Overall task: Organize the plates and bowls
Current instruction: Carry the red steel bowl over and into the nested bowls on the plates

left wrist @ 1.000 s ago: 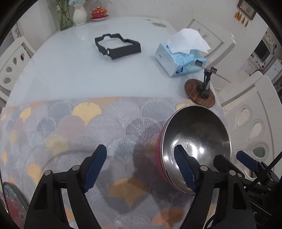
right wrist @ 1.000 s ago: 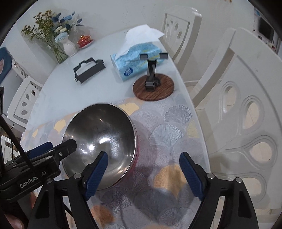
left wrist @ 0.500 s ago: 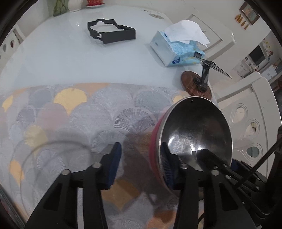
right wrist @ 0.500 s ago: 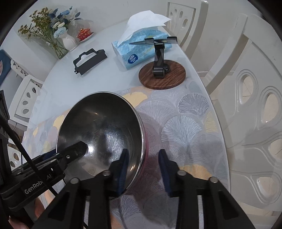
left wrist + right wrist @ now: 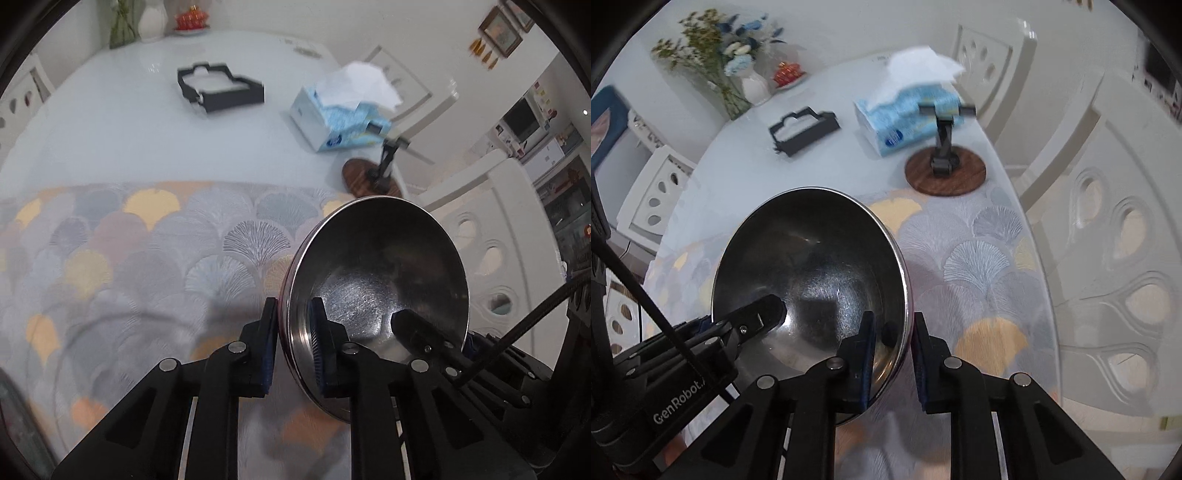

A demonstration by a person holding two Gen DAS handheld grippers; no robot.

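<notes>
The word "GenRobot" stands in white letters on the body of the left hand-held gripper point(image 5: 746, 325), seen from the right wrist camera; the letters after it are cut off by a cable. The tissue box point(image 5: 905, 114), ahead of the right hand-held gripper point(image 5: 894, 341), carries a round blue logo, but it is too blurred to read.

Both hand-held grippers are closed on the steel bowl point(image 5: 812, 266). The left hand-held gripper point(image 5: 291, 332) pinches the rim of the bowl point(image 5: 376, 273) on its left side, one pad inside and one pad on the red outer wall. The right one pinches the opposite rim in the same way. The bowl is tilted between them, above the patterned placemat point(image 5: 147, 258).

The near part of the bowl is hidden behind the black fingers in both views. In the left wrist view a dark object point(image 5: 14, 417) at the lower left is cut off by the frame, and I cannot tell what it is.

To the right of the right hand-held gripper the edge of the table point(image 5: 713, 158) is near, with a white chair point(image 5: 1115, 258) just beside it. Ahead of the bowl stand a black holder on a round wooden base point(image 5: 945, 171) and a black tray point(image 5: 803, 129), with bare table surface between them
</notes>
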